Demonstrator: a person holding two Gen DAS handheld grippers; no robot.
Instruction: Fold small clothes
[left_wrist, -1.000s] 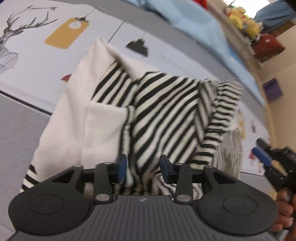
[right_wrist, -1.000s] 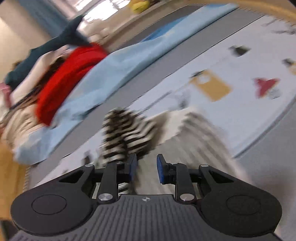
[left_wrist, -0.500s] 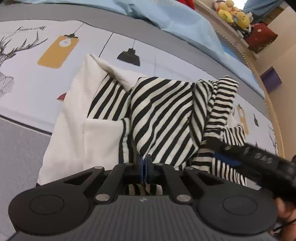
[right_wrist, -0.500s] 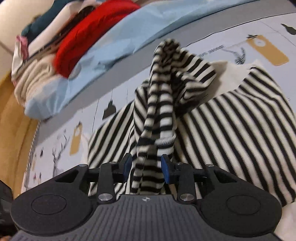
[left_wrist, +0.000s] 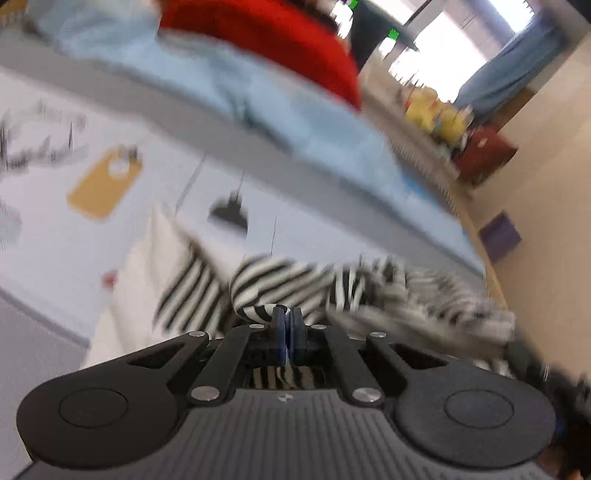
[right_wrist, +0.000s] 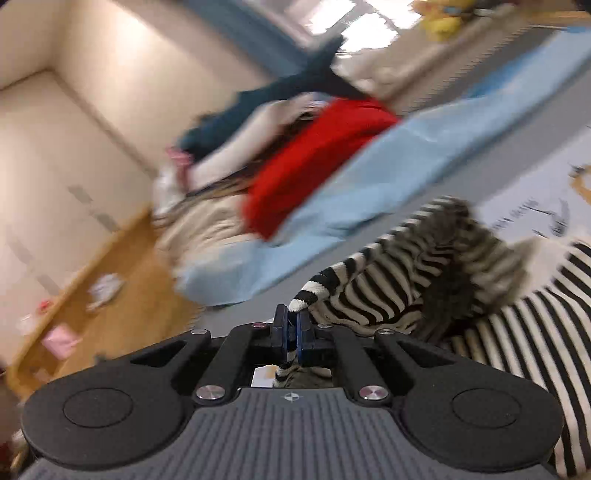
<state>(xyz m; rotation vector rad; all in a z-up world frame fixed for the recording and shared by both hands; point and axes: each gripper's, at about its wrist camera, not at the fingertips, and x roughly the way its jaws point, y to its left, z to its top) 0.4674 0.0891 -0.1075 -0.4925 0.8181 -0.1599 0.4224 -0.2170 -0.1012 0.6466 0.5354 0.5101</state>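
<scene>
A home bedroom. A printed bedsheet (left_wrist: 155, 206) carries heaped clothes (right_wrist: 317, 162). Plush toys (left_wrist: 436, 114) sit by the window (left_wrist: 454, 48).

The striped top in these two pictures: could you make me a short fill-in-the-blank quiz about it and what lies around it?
1. The top has black and ____ stripes.
2. Both the left tool and the right tool are ____ on the top's fabric.
3. Behind the top, a red garment lies on a light ____ cloth.
4. The mat under the top shows a hanging ____ printed in black.

Missing words: white; shut; blue; lamp
</scene>
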